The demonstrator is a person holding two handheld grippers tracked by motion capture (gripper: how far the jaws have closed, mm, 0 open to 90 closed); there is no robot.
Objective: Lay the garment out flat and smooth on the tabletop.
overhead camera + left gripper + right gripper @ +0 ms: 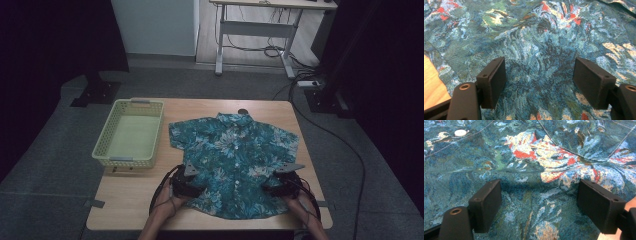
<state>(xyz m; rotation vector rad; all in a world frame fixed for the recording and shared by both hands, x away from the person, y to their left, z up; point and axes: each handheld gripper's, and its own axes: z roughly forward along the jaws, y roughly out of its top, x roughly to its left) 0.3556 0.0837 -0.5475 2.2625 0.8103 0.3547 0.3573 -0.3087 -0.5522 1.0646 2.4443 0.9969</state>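
Black-jawed left hand-held gripper (186, 184) and right hand-held gripper (281, 184) rest wide open on the teal floral short-sleeved shirt (233, 160), gripping nothing. It lies flat on the wooden counter (125, 200), beside a pale green plastic basket (130, 134). Closing could pinch one layer, bunching cloth. Hem edges beneath jaws stay hidden.

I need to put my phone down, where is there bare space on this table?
The table has bare wood in the near left corner, below the basket and beside the left gripper. The basket's floor is free too. The shirt crowds the middle and right, leaving thin strips.
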